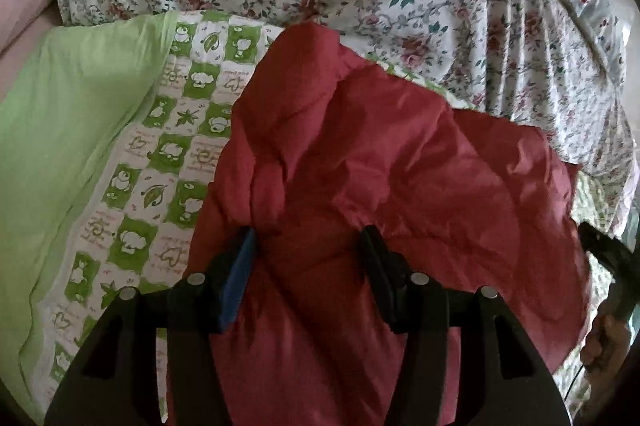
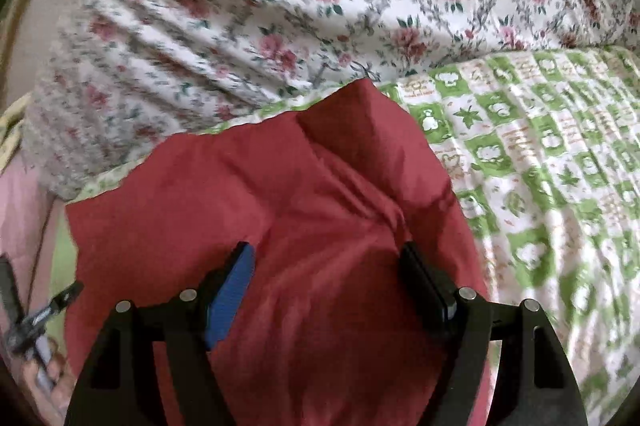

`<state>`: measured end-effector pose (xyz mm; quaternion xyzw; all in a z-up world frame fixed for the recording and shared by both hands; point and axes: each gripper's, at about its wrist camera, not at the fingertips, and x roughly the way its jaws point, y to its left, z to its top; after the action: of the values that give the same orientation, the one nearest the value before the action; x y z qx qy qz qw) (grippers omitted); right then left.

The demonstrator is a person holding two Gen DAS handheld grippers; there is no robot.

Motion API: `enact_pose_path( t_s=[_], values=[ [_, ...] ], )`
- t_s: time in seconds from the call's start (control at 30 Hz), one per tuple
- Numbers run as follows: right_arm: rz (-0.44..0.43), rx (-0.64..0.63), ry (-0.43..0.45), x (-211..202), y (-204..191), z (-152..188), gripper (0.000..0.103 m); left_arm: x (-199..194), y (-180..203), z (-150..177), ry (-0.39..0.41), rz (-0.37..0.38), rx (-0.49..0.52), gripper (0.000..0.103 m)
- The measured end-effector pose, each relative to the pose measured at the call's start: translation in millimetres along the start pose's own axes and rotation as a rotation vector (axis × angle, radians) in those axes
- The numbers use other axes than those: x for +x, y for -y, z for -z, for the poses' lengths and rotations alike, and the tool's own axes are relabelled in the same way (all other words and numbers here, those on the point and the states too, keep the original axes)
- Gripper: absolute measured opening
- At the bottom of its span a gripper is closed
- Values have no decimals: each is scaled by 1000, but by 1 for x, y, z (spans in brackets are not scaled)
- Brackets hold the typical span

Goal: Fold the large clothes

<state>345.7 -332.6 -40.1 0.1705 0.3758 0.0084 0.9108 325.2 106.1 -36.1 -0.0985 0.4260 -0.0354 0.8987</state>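
One red padded garment (image 1: 360,153) lies crumpled on the green-checked quilt (image 1: 176,129), its long axis running near to far. The left gripper (image 1: 308,246) stands wide open astride a raised fold; the right gripper (image 2: 326,258) gapes wide above it, gripping nothing. Only the left view shows the plain green pillow (image 1: 60,145); one floral duvet (image 2: 280,9) lies beyond.

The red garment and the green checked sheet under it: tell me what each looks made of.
Red garment: probably thin nylon or polyester shell with padding; it has a faint sheen, crisp wrinkles and puffy folds. Green checked sheet: likely printed cotton or a cotton blend; matte, soft creases, flat printed squares.
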Motion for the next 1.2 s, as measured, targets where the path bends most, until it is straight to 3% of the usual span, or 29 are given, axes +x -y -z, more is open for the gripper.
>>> enact_pose_path(
  t_s=[0.33,0.5,0.83,1.1,1.2],
  values=[
    [-29,36,-32,-49,46,33,85,-42,-31,11,24,96,-58,54],
    [-34,83,-55,-51,68,39,85,-48,-48,20,33,113,-79,66],
    [-141,183,-131,-35,94,48,86,-28,-71,31,-61,221,-165,67],
    [-219,233,-172,-20,97,50,91,-2,-83,31,-103,295,-253,84],
    [-271,256,-200,-11,98,51,92,14,-92,32,-144,367,-328,87]
  ],
)
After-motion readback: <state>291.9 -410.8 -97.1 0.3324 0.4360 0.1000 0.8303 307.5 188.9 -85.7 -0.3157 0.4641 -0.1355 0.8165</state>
